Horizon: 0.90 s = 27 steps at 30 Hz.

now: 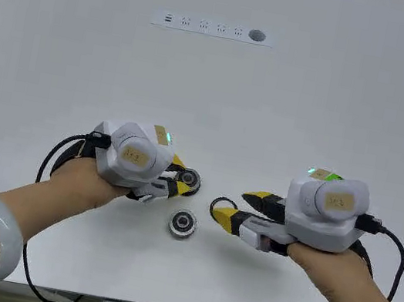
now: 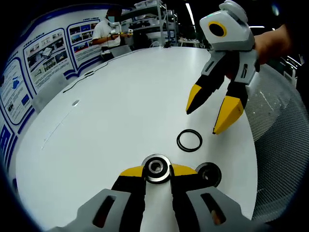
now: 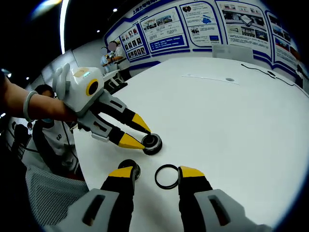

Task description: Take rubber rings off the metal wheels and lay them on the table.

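A small metal wheel with a dark rubber rim sits between the yellow tips of my left gripper, which is shut on it just above the white table. A loose black rubber ring lies flat on the table, between the spread jaws of my right gripper, which is open and not touching it. A second wheel lies on the table nearer the front edge, beside the right gripper's left jaw.
A white power strip lies at the far side of the table. Black cables trail from both grippers toward the front edge. People stand beyond the table near wall posters in the gripper views.
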Each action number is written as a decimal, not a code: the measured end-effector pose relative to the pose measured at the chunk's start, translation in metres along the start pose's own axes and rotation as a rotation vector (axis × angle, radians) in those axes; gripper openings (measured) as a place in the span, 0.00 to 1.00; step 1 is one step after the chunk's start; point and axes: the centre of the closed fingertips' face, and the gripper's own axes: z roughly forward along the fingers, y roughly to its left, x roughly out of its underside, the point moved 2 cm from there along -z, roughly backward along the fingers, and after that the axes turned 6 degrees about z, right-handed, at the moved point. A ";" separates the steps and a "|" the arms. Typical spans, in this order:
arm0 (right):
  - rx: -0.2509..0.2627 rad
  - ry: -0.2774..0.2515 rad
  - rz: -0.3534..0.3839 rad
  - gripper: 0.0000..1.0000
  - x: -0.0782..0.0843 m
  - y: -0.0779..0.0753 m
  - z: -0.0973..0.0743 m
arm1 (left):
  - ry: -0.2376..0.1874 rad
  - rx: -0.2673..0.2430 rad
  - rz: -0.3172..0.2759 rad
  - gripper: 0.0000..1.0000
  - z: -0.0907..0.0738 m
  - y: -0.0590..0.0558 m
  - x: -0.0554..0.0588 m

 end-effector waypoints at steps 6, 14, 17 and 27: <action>0.002 0.000 0.007 0.37 0.001 -0.002 0.000 | 0.004 0.003 -0.007 0.18 0.004 0.001 0.000; 0.002 -0.001 0.018 0.36 0.001 -0.004 0.000 | 0.005 0.015 0.002 0.15 0.005 0.002 -0.001; -0.002 -0.001 0.019 0.36 0.000 -0.003 0.002 | 0.006 0.018 0.002 0.14 0.006 0.002 -0.001; -0.039 -0.046 0.107 0.36 -0.016 -0.002 0.009 | 0.006 0.027 0.011 0.14 0.006 0.002 0.000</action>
